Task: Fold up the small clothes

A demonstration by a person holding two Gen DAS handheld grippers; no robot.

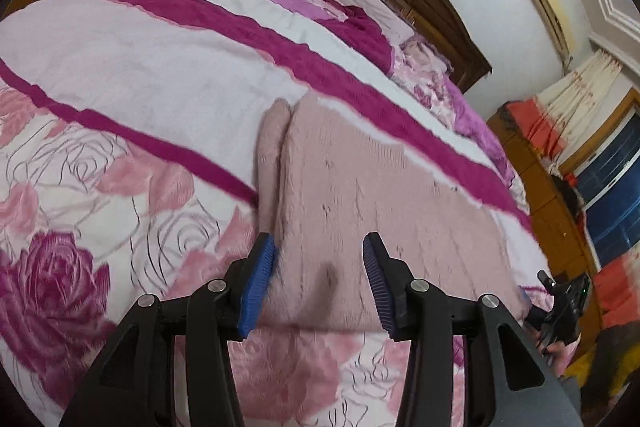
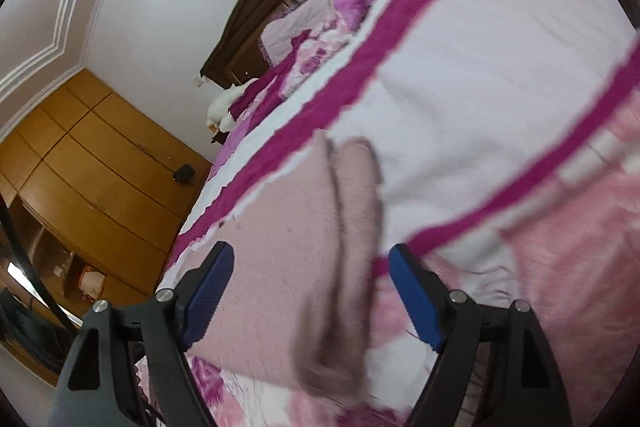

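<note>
Hovering both grippers wide open, empty, over the pink knit garment (image 1: 360, 195) near the bed's (image 1: 120, 39) edge. I judge the left gripper (image 1: 320, 279) and right gripper (image 2: 308, 287) must next pinch its near hem.

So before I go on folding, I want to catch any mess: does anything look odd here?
Nothing serious. The dusty-pink knitted garment lies flat on the floral pink bedspread, one sleeve alongside its body. Both claws, left and right, are open over it.

Left gripper (image 1: 320, 283), black angular linkage arms, silver round pivot screws, ribbed blue pads (image 1: 258, 287); right gripper (image 2: 310, 301), same black arms, blue pads (image 2: 416, 301)
</note>
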